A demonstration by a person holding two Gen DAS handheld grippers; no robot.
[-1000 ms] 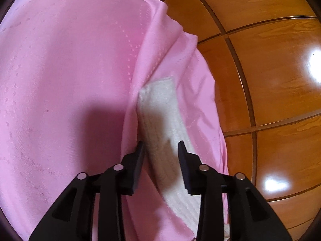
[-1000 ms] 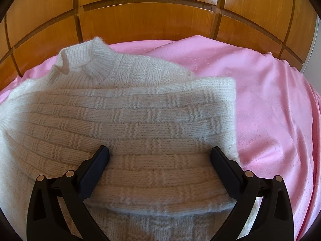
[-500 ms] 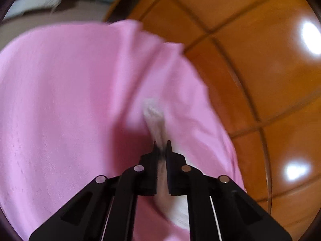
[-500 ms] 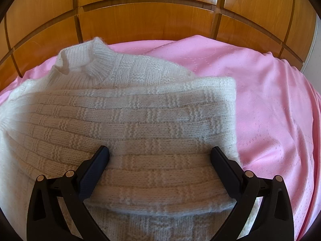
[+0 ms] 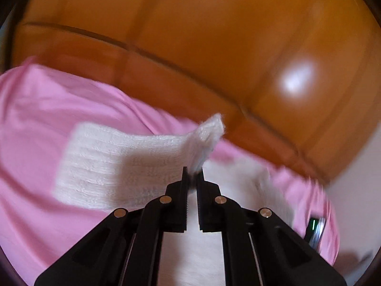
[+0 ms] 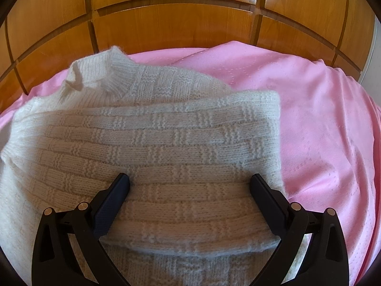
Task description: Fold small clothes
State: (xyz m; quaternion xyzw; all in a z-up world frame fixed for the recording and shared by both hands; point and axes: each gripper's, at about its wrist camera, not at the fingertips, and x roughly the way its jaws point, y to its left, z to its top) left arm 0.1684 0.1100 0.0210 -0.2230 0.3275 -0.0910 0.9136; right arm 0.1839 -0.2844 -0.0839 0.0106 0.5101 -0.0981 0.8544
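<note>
A white knitted sweater point(image 6: 166, 138) lies on a pink bedspread point(image 6: 321, 131), collar toward the wooden headboard, one sleeve folded across its body. My right gripper point(image 6: 189, 182) is open, its fingers resting on the folded sleeve. In the left wrist view, my left gripper point(image 5: 193, 174) is shut on the cuff end of the other sleeve point(image 5: 123, 162) and holds it lifted above the bedspread point(image 5: 47, 109); the view is blurred by motion.
A glossy wooden panelled headboard point(image 6: 178, 19) stands right behind the bed and fills the top of the left wrist view point(image 5: 214, 35). A small dark and green object point(image 5: 315, 228) shows at the bedspread's right edge.
My left gripper has closed on the sleeve end, lifted it and swung to face the headboard. The right gripper and the folded sleeve have not moved.
</note>
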